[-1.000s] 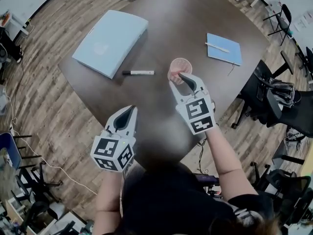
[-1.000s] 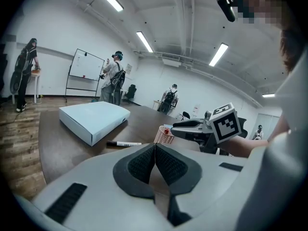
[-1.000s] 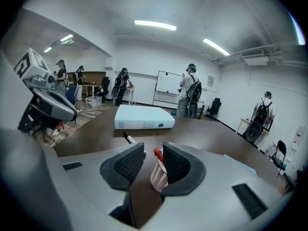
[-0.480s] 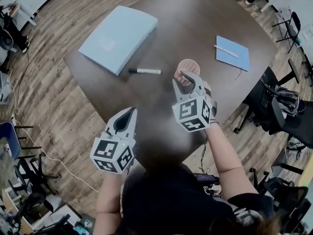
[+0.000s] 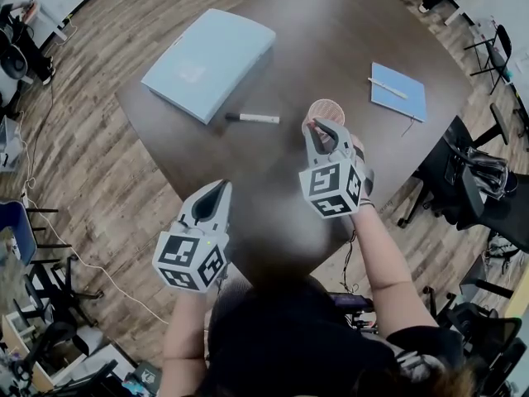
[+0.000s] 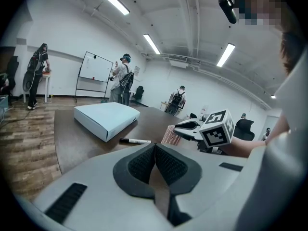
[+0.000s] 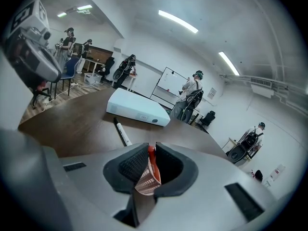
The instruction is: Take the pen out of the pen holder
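Rolled and just closed since a second ago, my right fingers (image 7: 131, 166) clamp the holder (image 5: 328, 107) rim, left fingers (image 6: 140, 163) together, idle; the only visible pen (image 5: 253, 118) lies on the desk (image 5: 248, 188) near it, so next I judge: brace holder, verify contents.

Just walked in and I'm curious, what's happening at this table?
A person works with two handheld grippers. The right gripper has just been closing its jaws on a red pen standing in the pink mesh pen holder on the table; the pen is not out yet. The left gripper hangs shut and empty.
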The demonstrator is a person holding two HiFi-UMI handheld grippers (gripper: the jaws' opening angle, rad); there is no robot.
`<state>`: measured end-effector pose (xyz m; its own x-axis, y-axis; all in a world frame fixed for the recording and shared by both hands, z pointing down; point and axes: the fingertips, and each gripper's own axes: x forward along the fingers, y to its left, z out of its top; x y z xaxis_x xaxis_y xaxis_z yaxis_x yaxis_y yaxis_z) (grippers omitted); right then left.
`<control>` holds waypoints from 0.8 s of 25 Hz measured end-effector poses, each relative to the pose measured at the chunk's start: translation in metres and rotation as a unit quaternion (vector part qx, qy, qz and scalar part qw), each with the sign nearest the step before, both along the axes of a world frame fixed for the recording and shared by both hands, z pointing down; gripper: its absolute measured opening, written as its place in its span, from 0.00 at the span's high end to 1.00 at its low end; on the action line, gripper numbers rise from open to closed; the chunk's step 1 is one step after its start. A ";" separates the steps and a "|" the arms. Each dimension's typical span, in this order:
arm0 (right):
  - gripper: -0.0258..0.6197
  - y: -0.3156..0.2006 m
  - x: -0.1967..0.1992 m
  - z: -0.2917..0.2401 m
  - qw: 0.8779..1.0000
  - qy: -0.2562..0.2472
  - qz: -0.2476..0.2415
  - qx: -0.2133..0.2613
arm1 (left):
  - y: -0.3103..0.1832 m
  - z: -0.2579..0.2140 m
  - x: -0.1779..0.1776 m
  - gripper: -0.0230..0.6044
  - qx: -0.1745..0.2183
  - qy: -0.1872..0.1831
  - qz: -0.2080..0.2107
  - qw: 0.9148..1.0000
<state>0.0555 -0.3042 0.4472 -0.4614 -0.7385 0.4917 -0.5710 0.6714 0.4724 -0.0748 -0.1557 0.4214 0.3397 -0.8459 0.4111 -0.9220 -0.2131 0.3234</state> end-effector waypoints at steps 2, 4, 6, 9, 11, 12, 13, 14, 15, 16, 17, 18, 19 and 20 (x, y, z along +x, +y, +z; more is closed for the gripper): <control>0.86 0.002 -0.001 -0.005 1.000 -0.004 0.001 0.005 | 0.001 -0.001 -0.002 0.92 0.003 0.000 0.001 1.000; 0.86 0.004 -0.002 -0.012 1.000 -0.007 0.001 0.014 | 0.002 -0.003 -0.005 0.92 0.006 0.001 0.002 1.000; 0.86 0.008 -0.003 -0.021 1.000 -0.009 -0.001 0.027 | 0.004 -0.004 -0.006 0.92 0.012 0.003 0.003 1.000; 0.86 0.016 -0.003 -0.038 0.999 -0.014 -0.001 0.046 | 0.007 -0.008 -0.007 0.92 0.021 0.009 0.007 1.000; 0.86 0.023 -0.004 -0.049 0.998 -0.014 -0.002 0.057 | 0.009 -0.013 -0.008 0.92 0.028 0.012 0.011 0.999; 0.86 0.027 -0.005 -0.055 0.998 -0.013 -0.003 0.063 | 0.010 -0.015 -0.009 0.92 0.031 0.013 0.013 0.999; 0.87 0.031 -0.006 -0.062 0.998 -0.012 -0.004 0.069 | 0.011 -0.017 -0.010 0.92 0.035 0.015 0.015 0.999; 0.86 0.035 -0.006 -0.068 0.997 -0.012 -0.004 0.075 | 0.013 -0.020 -0.010 0.92 0.038 0.017 0.017 0.999; 0.86 0.039 -0.007 -0.074 0.997 -0.012 -0.006 0.080 | 0.014 -0.022 -0.010 0.92 0.041 0.018 0.019 0.999; 0.87 0.044 -0.007 -0.079 0.996 -0.012 -0.007 0.085 | 0.015 -0.023 -0.010 0.92 0.043 0.019 0.021 0.999; 0.87 0.048 -0.009 -0.084 0.996 -0.012 -0.009 0.090 | 0.016 -0.025 -0.011 0.92 0.045 0.020 0.022 0.999; 0.86 0.053 -0.010 -0.088 0.995 -0.012 -0.011 0.096 | 0.017 -0.026 -0.012 0.92 0.047 0.020 0.024 0.998; 0.86 0.057 -0.011 -0.091 0.995 -0.011 -0.013 0.101 | 0.019 -0.026 -0.012 0.92 0.048 0.021 0.025 0.998; 0.86 0.062 -0.012 -0.095 0.994 -0.009 -0.015 0.107 | 0.020 -0.027 -0.013 0.92 0.049 0.022 0.026 0.998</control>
